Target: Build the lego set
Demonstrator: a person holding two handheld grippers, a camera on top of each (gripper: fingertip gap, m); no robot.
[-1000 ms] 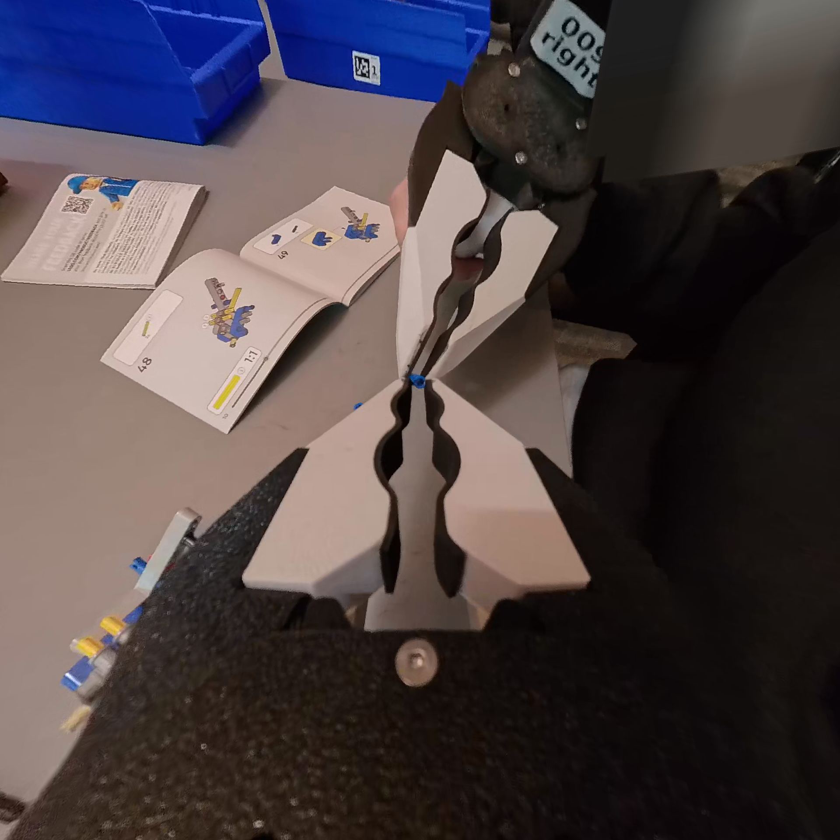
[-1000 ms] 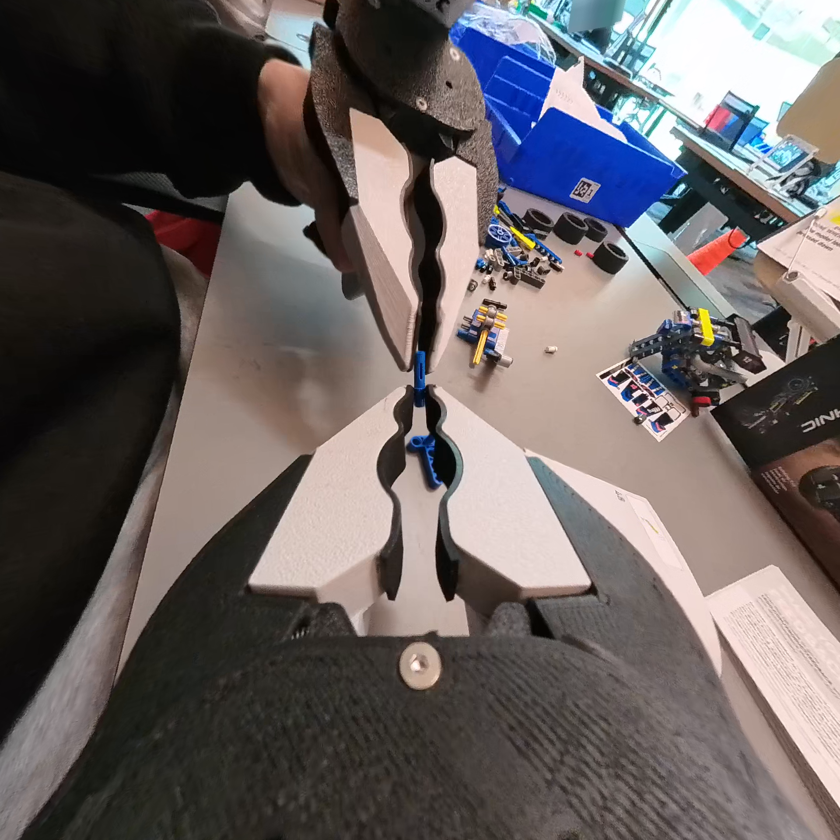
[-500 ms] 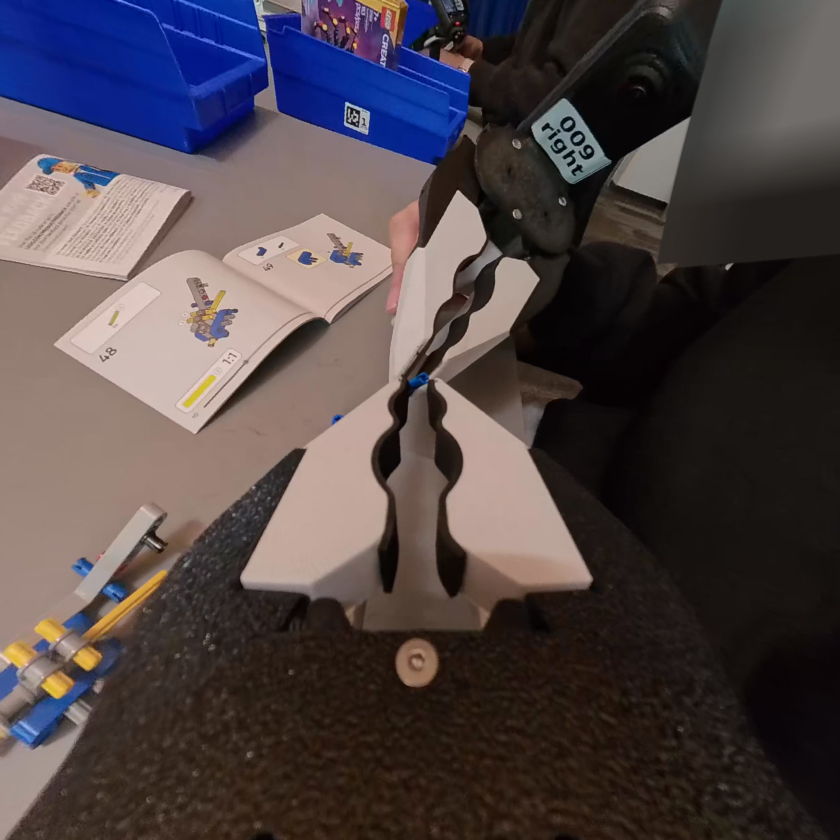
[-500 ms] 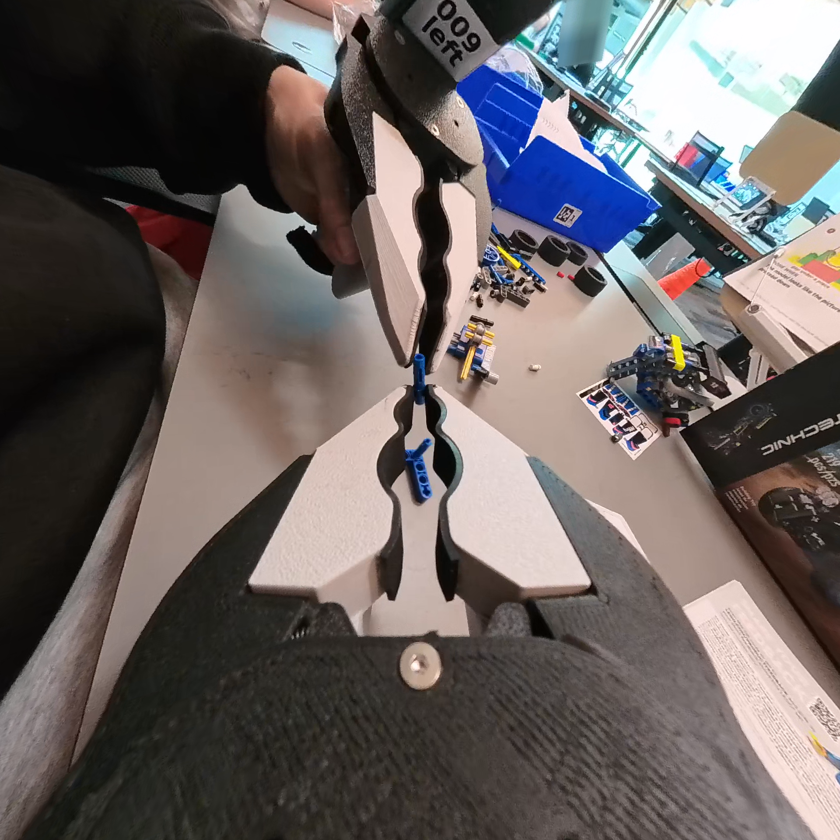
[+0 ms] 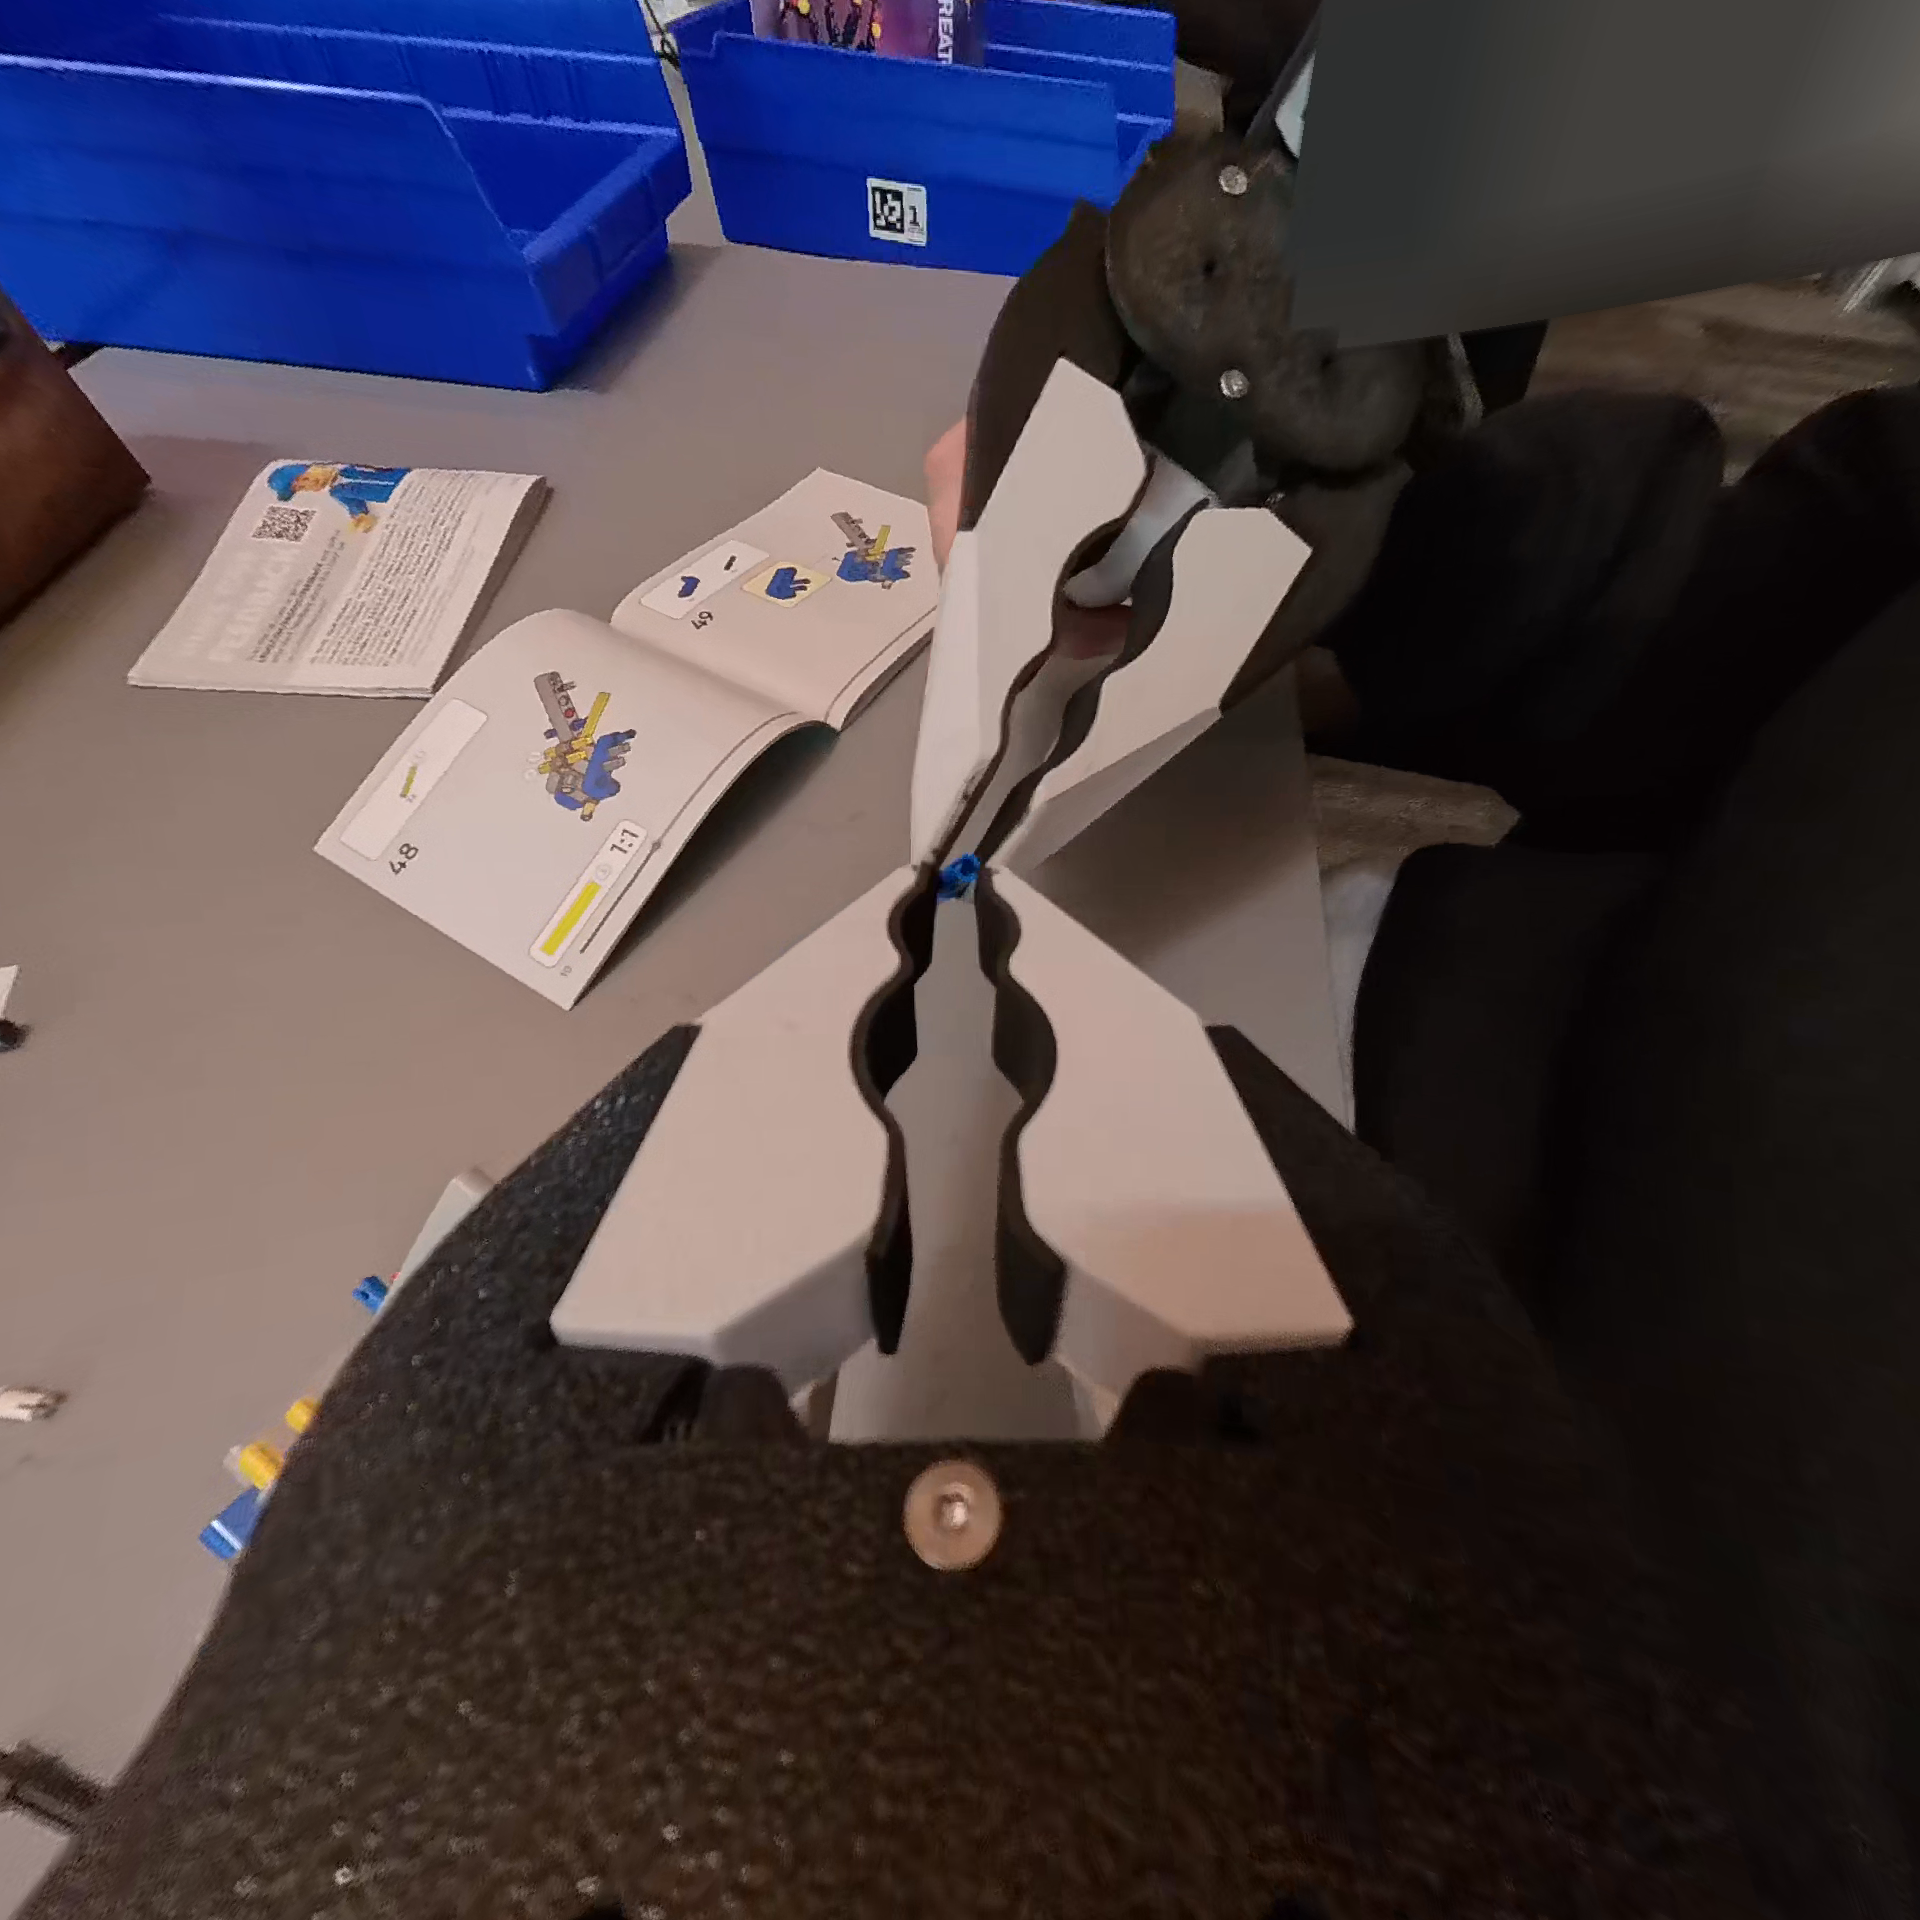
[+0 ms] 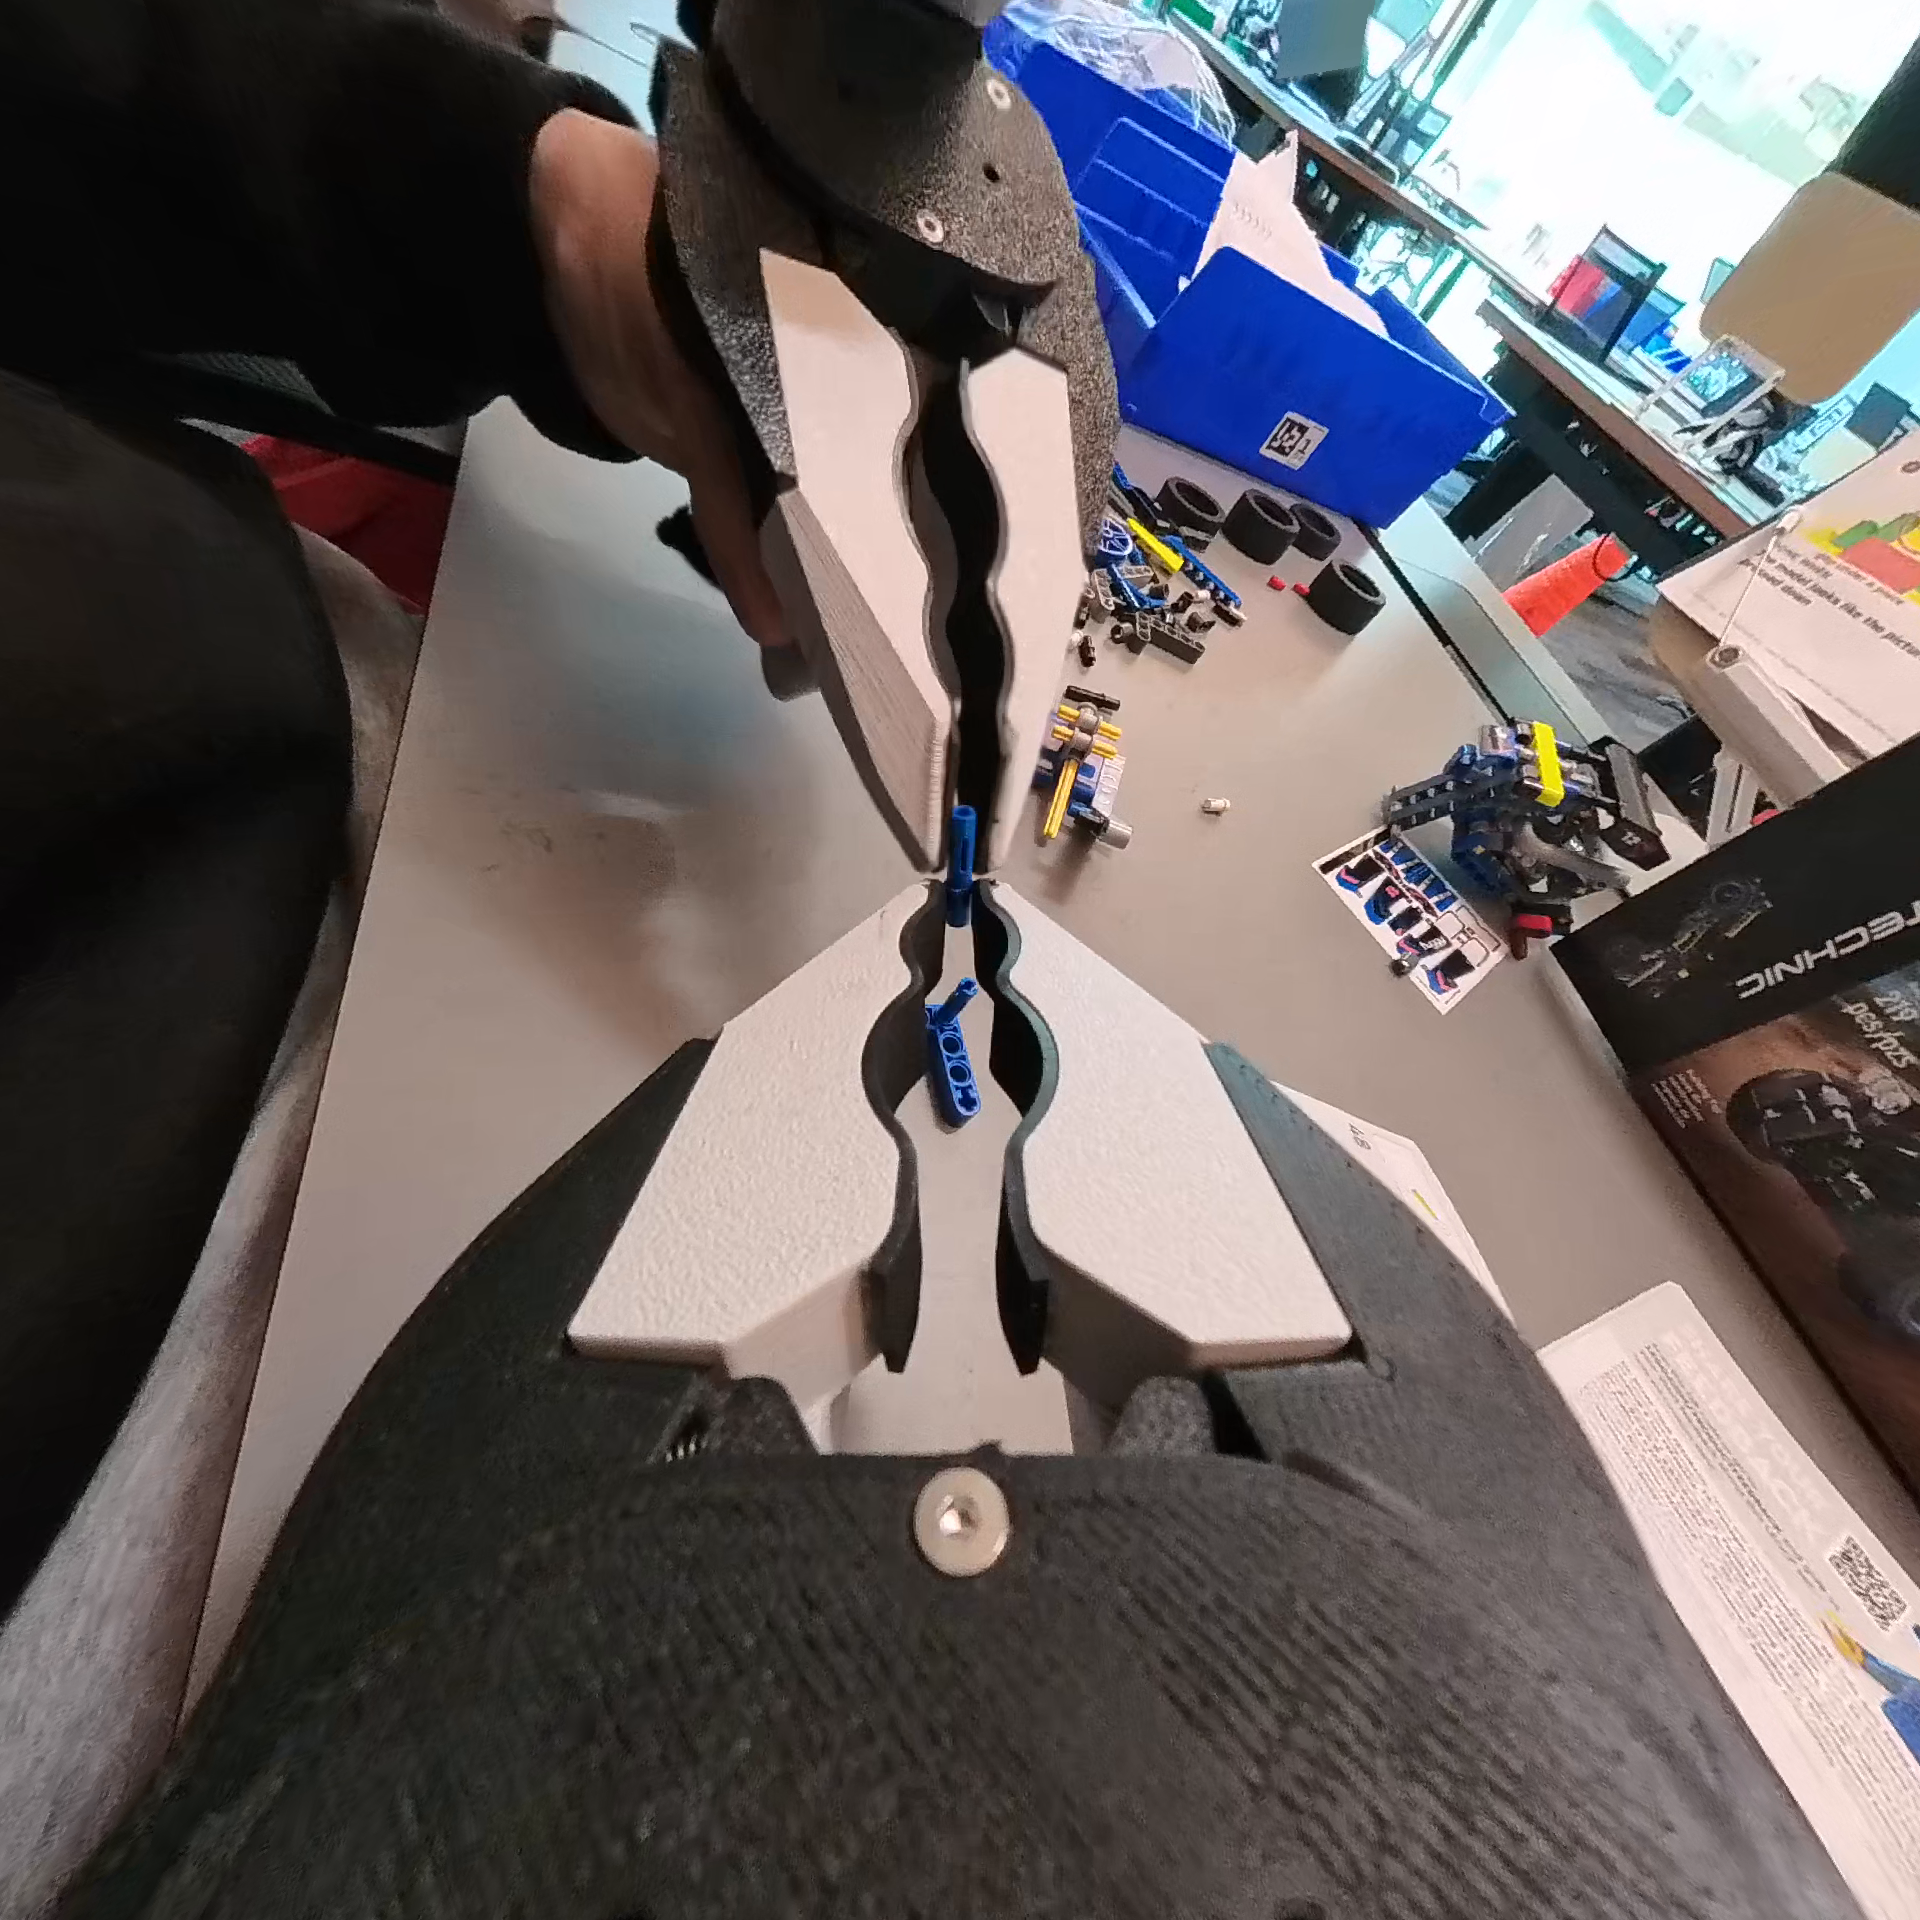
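Note:
A small blue pin is pinched between the tips of both grippers, which meet tip to tip above the grey table. My right gripper is shut on its lower end. My left gripper comes down from above, shut on its upper end. In the left wrist view the pin shows as a blue dot between my left gripper and the right gripper. A short blue beam with a pin lies on the table, seen through the right gripper's gap.
An open instruction booklet, a leaflet and blue bins lie beyond. A yellow-and-blue sub-assembly, loose parts, black tyres, a blue model, a sticker sheet and a box sit on the right. Left and right tips are no more than a few centimetres apart. The blue model is about equally far from each gripper, around 30 cm.
Both grippers stay tip to tip on the blue pin. They have tilted and shifted slightly together, so the background moves in both views. The blue beam below now looks more upright.

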